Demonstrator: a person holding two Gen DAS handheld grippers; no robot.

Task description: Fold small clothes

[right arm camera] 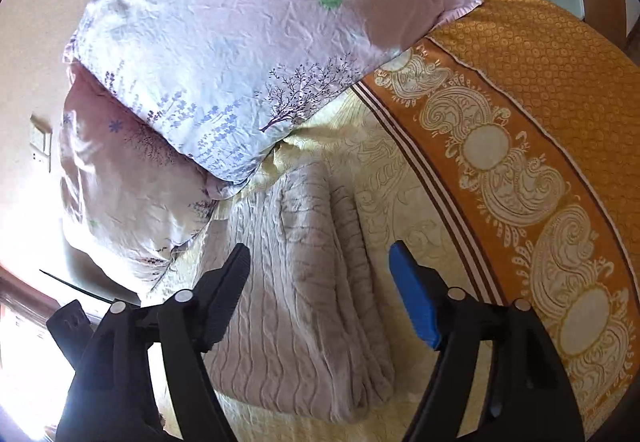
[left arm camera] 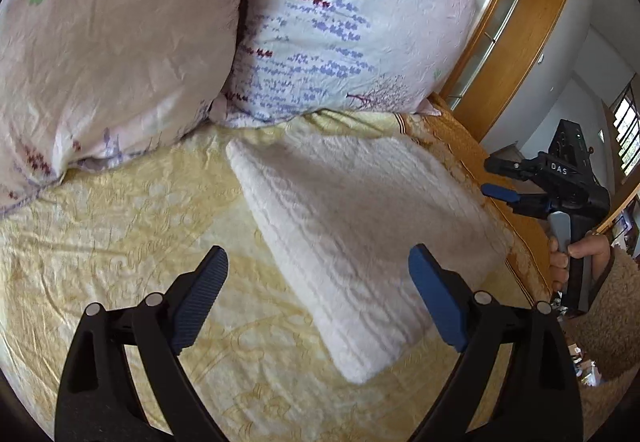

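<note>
A white cable-knit garment [left arm camera: 360,234] lies folded into a thick rectangle on the yellow bedspread [left arm camera: 120,226]. It also shows in the right wrist view [right arm camera: 304,294], with folded layers stacked along its right side. My left gripper [left arm camera: 318,270] is open and empty, held above the garment's near left edge. My right gripper [right arm camera: 320,266] is open and empty, held above the garment's middle. The right gripper also shows in the left wrist view [left arm camera: 490,178], off the bed's right edge, held by a hand.
Two pale floral pillows [left arm camera: 344,22] [left arm camera: 112,50] lie at the head of the bed, touching the garment's far end. An orange patterned border [right arm camera: 520,170] runs along the bed's right side. A wooden cabinet [left arm camera: 532,26] stands beyond it.
</note>
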